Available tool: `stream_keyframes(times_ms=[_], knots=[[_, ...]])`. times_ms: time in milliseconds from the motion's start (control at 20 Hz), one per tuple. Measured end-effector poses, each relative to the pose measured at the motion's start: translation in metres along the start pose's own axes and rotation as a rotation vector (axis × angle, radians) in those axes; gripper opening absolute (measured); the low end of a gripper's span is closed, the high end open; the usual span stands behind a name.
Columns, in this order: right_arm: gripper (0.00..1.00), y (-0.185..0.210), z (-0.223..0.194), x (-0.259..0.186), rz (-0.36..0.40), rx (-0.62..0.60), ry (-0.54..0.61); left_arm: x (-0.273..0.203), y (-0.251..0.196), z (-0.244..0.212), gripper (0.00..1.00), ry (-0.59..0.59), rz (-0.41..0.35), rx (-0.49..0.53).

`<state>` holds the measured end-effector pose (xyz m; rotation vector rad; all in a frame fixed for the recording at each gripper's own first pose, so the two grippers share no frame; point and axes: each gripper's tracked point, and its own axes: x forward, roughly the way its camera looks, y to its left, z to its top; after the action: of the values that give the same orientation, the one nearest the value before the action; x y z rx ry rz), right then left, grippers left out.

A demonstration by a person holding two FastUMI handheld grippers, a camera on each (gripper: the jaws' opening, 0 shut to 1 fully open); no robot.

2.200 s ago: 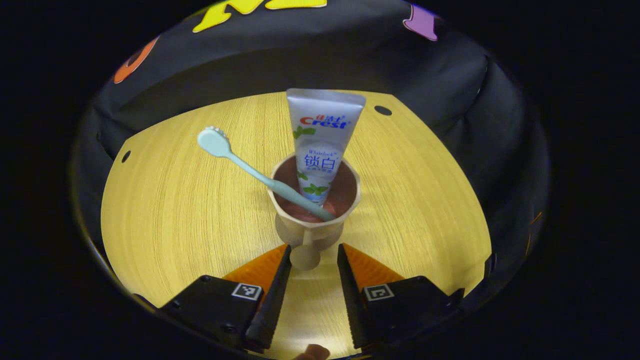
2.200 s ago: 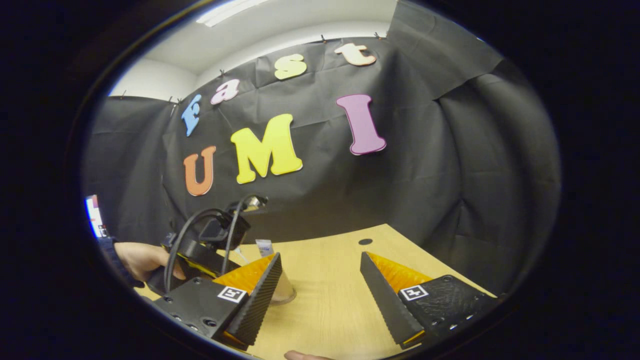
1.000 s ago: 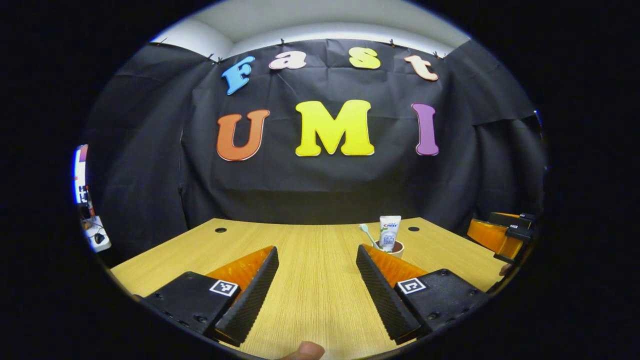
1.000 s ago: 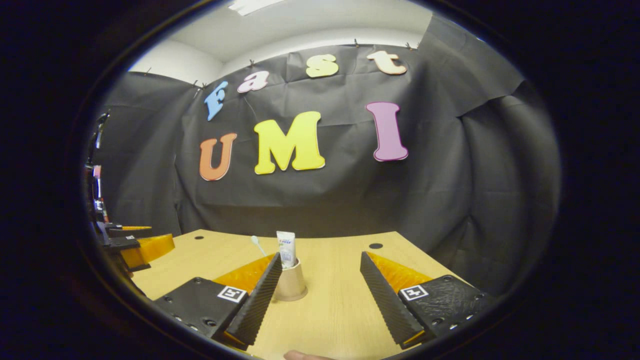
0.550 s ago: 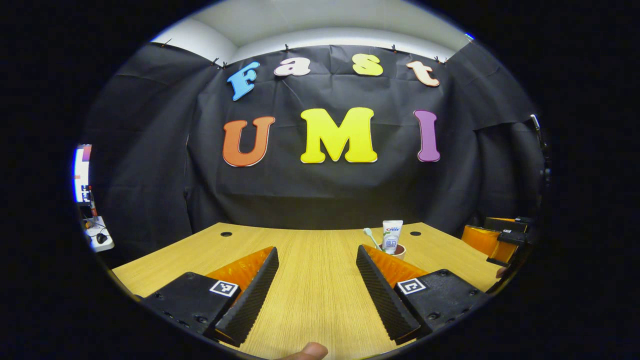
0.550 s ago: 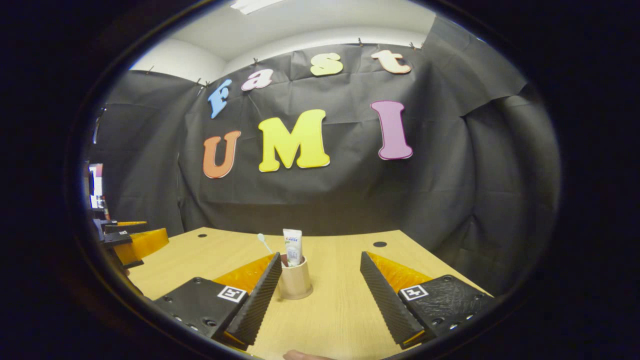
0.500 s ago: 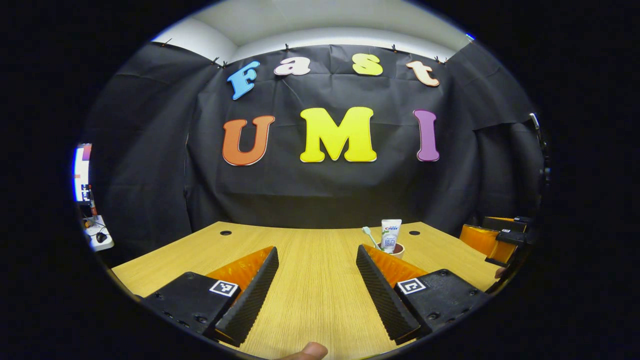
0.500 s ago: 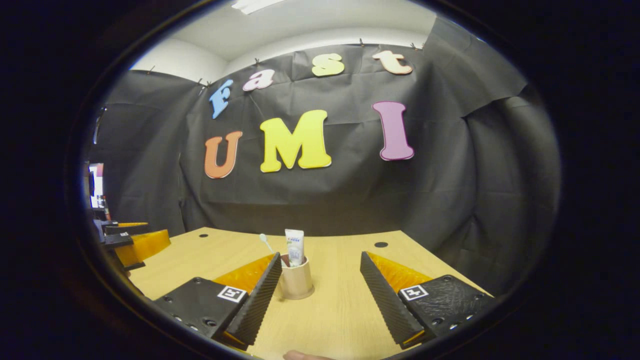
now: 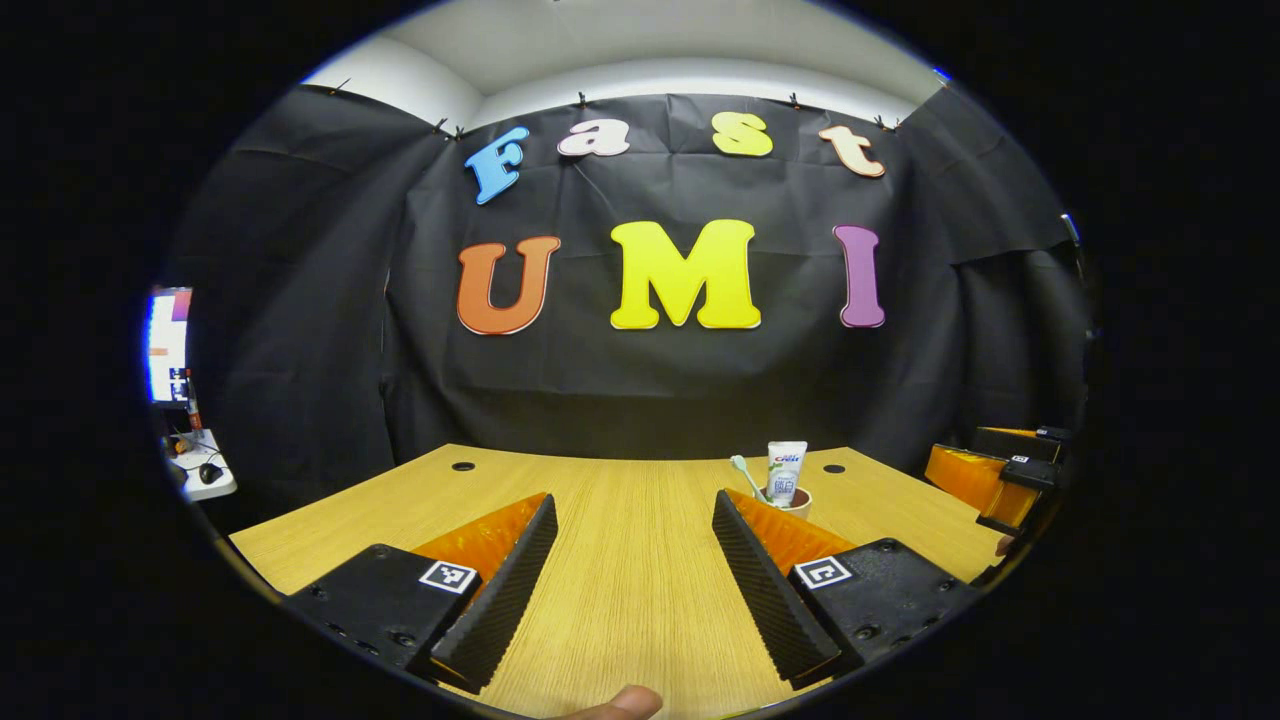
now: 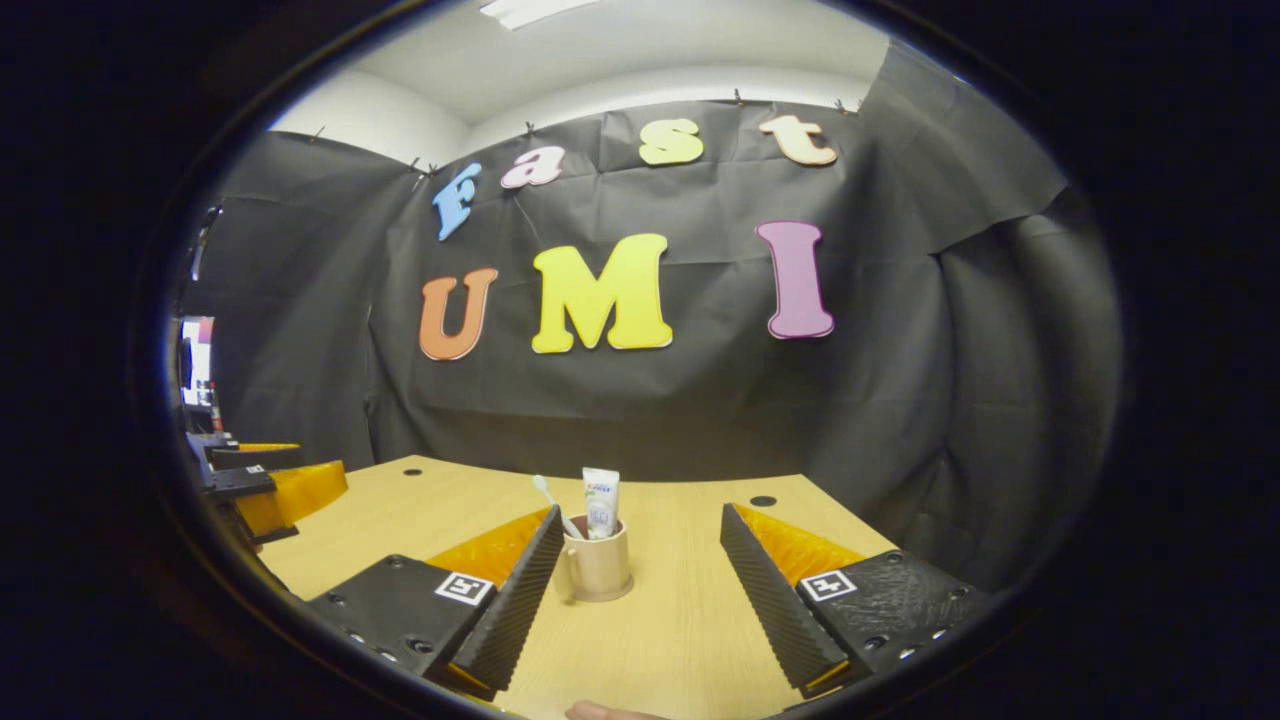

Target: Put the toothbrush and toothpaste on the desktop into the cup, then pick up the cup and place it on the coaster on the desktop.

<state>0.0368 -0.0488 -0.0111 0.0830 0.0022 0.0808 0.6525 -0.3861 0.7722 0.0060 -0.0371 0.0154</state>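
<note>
Toothbrush (image 10: 552,504) and toothpaste (image 10: 600,516) both stand in the cup (image 10: 598,567), which sits on the wooden counter (image 10: 660,620) toward its far edge, nearer the far right corner with its dark round hole. Your toothbrush is a slim pale rod; its long axis leans up and to the left, head uppermost, handle end down in the cup. The toothpaste is a flat white tube, nearly upright, its crimped wide end on top. The cup is a smooth beige cylinder with a handle on its left side as the right gripper view shows it; whether a coaster lies beneath it you cannot tell from here.

In the left gripper view your left gripper (image 9: 633,570) hovers low over the counter's near edge, jaws spread wide with nothing between them, only yellow wood grain. The black ridged fingers (image 9: 500,600) taper to points over orange bodies. The cup (image 9: 797,498) shows past the right fingertip, well apart, and the right gripper (image 9: 985,475) sits at the far right.

In the right gripper view your right gripper (image 10: 640,585) also has its jaws wide and empty; the cup stands beyond them, just beside the left finger's tip. The left gripper (image 10: 270,480) shows at the left edge.
</note>
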Motion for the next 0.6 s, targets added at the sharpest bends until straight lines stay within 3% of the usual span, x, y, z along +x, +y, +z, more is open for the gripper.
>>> stream_keyframes(times_ms=[350, 600], knots=[[0.95, 0.002, 0.003, -0.002, 0.004, -0.003, -0.006, 0.002, 0.004, -0.010, 0.99, 0.021, -0.004, -0.056], [0.95, -0.001, -0.002, 0.002, -0.008, -0.021, 0.003, 0.009, 0.013, -0.010, 0.99, 0.018, 0.021, -0.030]])
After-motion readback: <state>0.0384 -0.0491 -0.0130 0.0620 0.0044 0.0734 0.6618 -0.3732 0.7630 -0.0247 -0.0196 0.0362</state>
